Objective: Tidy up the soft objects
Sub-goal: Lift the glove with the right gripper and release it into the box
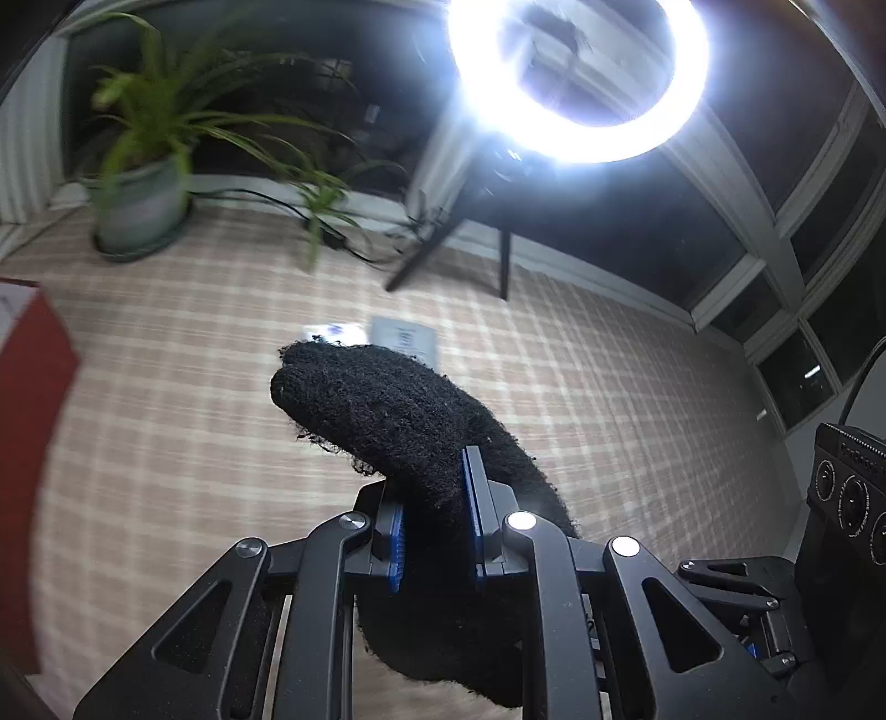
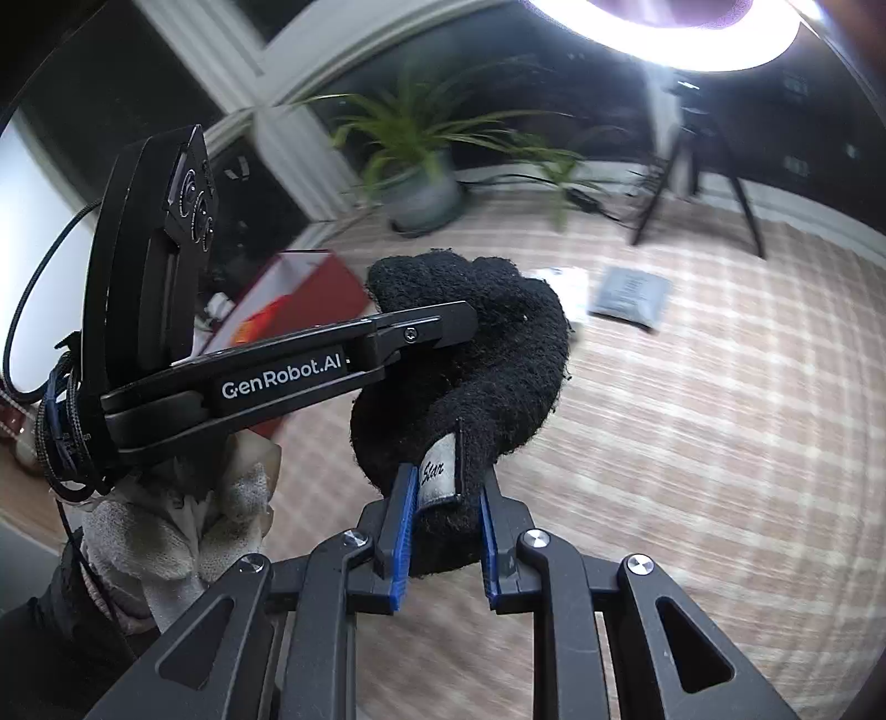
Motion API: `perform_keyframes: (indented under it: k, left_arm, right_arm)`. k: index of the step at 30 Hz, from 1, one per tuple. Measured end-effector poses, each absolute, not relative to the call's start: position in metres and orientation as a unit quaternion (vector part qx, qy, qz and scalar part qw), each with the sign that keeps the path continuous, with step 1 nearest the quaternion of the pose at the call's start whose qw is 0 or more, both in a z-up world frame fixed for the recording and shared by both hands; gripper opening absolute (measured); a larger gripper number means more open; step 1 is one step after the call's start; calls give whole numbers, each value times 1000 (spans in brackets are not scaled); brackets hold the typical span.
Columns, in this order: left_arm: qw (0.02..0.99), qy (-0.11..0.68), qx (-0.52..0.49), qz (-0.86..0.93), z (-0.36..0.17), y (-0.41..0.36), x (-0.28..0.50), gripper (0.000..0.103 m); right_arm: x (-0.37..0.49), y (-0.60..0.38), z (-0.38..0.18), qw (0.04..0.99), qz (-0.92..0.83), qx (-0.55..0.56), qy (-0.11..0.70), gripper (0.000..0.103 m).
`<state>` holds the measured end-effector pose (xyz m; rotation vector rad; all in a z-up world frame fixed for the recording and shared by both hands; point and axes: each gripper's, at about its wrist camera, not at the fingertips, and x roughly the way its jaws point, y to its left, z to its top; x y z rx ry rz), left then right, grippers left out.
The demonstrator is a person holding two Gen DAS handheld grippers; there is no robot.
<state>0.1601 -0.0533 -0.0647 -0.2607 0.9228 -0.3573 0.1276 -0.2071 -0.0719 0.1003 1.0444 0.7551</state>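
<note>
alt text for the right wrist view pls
Both grippers hold one black fuzzy glove above a plaid tablecloth: the right gripper at its labelled cuff, the left gripper higher up. Behind are a red box, potted plant and ring light.

Plant pot (image 1: 141,207) behind packets (image 1: 404,335)

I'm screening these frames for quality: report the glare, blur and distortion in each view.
Left wrist view: the ring light blows out to white at the top; plant and checked cloth are motion-smeared, lines bowed by the fisheye; the black fabric in the left tool stays sharp. Right wrist view: the glare is clipped at the top edge, background streaked; the label near the right tool is crisp.
</note>
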Motion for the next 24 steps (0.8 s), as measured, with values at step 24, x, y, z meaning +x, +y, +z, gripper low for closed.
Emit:
perform_keyframes:
  k: [24]
  left_arm:
    - [906,393,-137,-72,-13,170,119,16]
  right_arm:
    - [96,32,-25,762,467,32,446,18]
